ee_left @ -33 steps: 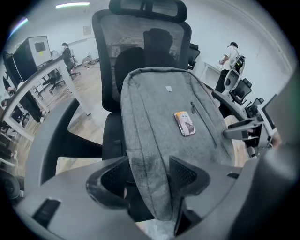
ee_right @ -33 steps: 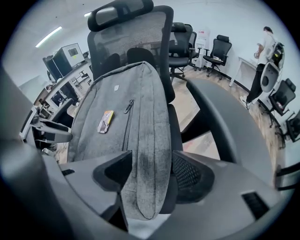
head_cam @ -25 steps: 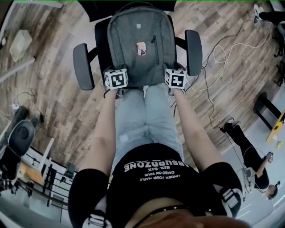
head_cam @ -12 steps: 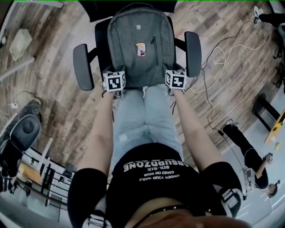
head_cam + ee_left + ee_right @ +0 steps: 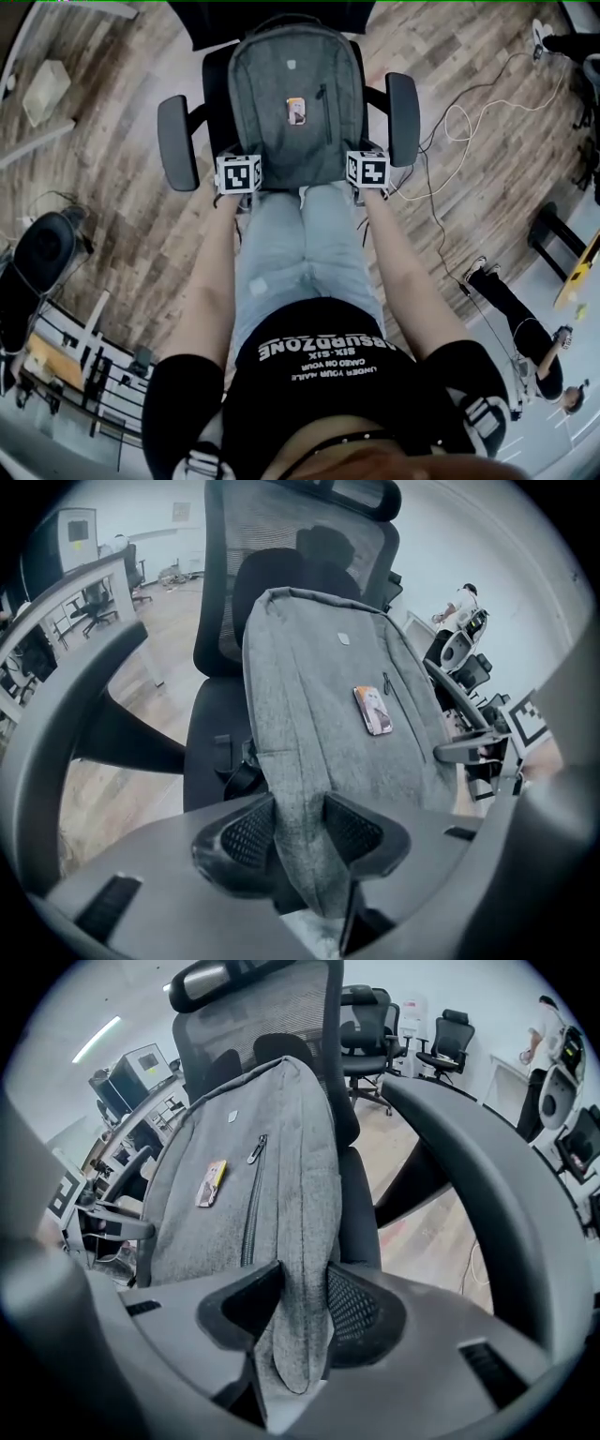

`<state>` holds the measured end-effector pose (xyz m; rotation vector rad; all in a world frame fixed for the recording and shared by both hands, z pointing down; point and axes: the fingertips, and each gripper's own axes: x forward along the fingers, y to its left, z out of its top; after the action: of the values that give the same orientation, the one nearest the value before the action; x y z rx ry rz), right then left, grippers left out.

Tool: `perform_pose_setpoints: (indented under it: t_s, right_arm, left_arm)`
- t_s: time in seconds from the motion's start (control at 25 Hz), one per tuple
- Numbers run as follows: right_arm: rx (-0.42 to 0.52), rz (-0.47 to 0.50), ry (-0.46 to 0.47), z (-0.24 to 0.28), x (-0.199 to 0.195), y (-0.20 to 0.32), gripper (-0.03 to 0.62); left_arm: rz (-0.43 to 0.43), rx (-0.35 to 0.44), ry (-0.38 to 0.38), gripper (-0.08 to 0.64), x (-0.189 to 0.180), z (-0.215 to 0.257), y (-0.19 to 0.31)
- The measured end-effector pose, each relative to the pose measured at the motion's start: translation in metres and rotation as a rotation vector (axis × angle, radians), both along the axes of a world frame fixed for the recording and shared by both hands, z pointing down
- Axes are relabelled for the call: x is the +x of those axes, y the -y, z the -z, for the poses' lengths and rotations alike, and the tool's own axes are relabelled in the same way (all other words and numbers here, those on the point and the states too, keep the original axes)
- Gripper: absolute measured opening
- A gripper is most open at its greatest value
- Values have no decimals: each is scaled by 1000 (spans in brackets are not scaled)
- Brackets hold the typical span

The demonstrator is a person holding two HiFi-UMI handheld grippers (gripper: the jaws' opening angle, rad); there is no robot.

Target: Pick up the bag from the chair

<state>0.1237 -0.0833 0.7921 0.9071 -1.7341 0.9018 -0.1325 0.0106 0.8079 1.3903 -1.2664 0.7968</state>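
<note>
- A black chair (image 5: 178, 141) is set on wooden floor (image 5: 112, 216).
- The grey bag (image 5: 295, 103) is pinched at its lower edge by left gripper (image 5: 300, 829) and right gripper (image 5: 298, 1312).

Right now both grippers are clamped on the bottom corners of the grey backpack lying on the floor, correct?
No. The grey backpack rests on the black office chair, not the floor; the head view shows it. The left gripper and right gripper are clamped on its bottom corners.

Wood-plank floor (image 5: 122, 225). Black office chair (image 5: 176, 141) stands on it at top centre. Loose white cable (image 5: 450, 120) loops lie just right of the chair. Pale box (image 5: 44, 89) sits far left, well apart.
</note>
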Motion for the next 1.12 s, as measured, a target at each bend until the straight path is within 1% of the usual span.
perform_pose_setpoints:
  t_s: [0.12, 0.24, 0.36, 0.44, 0.56, 0.64, 0.72, 0.92, 1.12]
  right_arm:
    - [-25, -8, 13, 4, 2, -4, 155]
    - [-54, -18, 23, 7, 3, -11, 147]
    - [-55, -6, 36, 8, 2, -12, 143]
    - [-55, -5, 37, 8, 3, -10, 138]
    - [-54, -11, 37, 9, 1, -9, 129]
    - [-54, -13, 45, 10, -2, -8, 123]
    - [-55, -13, 52, 13, -4, -7, 118]
    - [-45, -16, 80, 27, -12, -7, 114]
    - [-37, -21, 95, 42, -17, -8, 107]
  left_arm:
    - [-32, -29, -6, 158, 2, 4, -9]
    - [-46, -33, -37, 137, 6, 9, -14]
    - [-56, -24, -48, 123, 4, 13, -13]
    - [-52, -19, -60, 110, 6, 15, -9]
    - [-53, -9, -48, 97, 4, 19, -6]
    - [-51, 2, -67, 89, 5, 19, -5]
    - [-47, 2, -82, 86, 3, 22, -3]
    - [-36, 19, -71, 84, -6, 33, 1]
    - [-30, 29, -76, 84, -11, 46, 1]
